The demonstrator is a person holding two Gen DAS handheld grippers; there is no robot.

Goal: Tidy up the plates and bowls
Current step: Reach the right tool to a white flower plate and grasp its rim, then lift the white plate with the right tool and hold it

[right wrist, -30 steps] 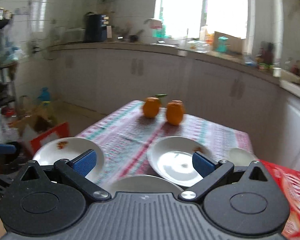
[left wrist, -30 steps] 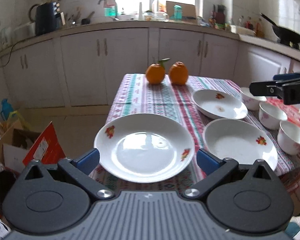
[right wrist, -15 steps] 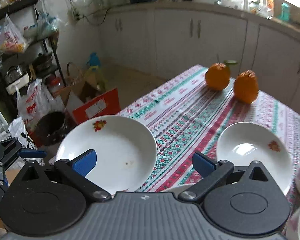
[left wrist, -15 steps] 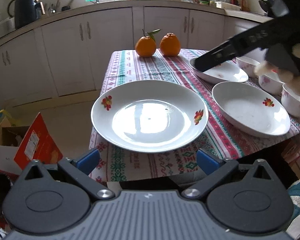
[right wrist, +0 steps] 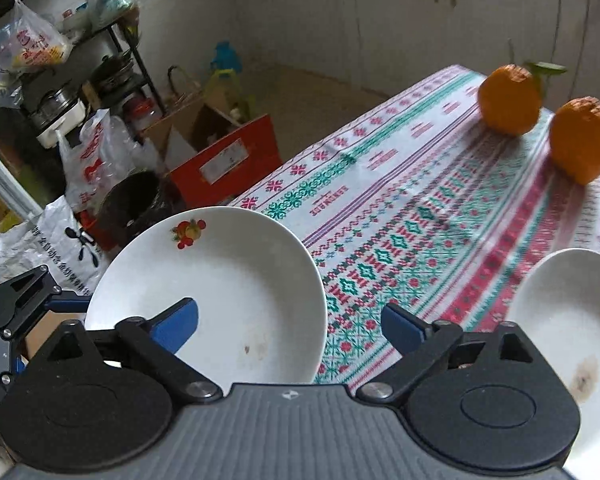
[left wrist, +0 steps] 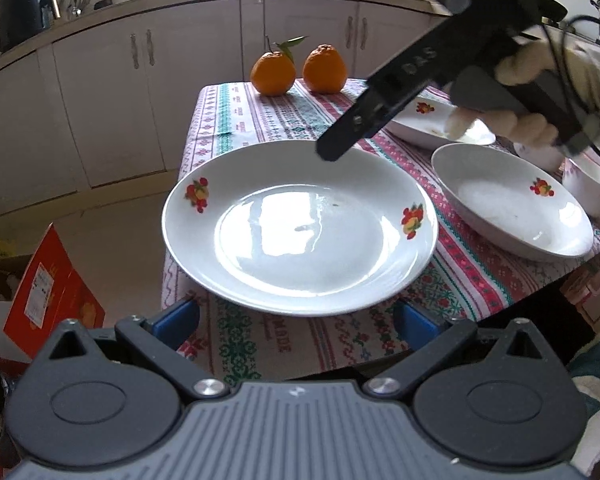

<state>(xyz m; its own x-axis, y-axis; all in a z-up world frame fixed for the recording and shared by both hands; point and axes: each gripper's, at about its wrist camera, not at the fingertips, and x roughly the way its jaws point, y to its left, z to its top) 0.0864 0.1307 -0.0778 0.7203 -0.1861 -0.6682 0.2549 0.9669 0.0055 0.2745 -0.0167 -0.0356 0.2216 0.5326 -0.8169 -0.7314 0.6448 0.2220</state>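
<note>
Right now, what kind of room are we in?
Most likely a home kitchen: a long counter with cabinets, a kettle on it, and a table with a patterned cloth holding plates and oranges.

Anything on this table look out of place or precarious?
The big plate nearest the camera juts past the tablecloth's left front corner. The neighbouring deep plate also pokes beyond the front edge. Nothing looks spilled or broken.

white fruit-print plate [left wrist: 300, 232] | upright | table's near-left corner, overhanging edge

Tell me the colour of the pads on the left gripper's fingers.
Blue pads, on black arms; the left wrist view shows them best.
</note>
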